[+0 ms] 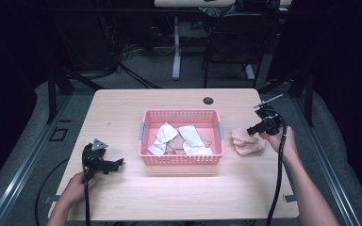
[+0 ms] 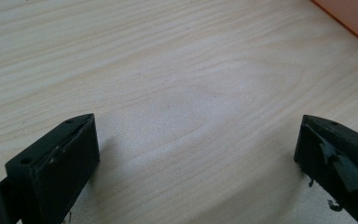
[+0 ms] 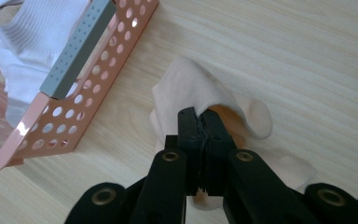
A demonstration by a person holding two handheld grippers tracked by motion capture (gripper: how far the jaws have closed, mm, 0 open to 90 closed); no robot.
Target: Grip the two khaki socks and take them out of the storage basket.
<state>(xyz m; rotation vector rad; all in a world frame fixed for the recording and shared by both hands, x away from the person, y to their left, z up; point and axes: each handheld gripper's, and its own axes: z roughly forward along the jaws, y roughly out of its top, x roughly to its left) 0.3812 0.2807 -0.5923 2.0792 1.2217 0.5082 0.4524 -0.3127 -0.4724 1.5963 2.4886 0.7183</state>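
Your right tongs are clamped on a fold of the pink sock by the desk's right edge; the thin pinch could slip when lifted. Left tongs gape empty.

Black two-jaw tongs with brass-ringed pivots, trailing black cables; bare forearms.
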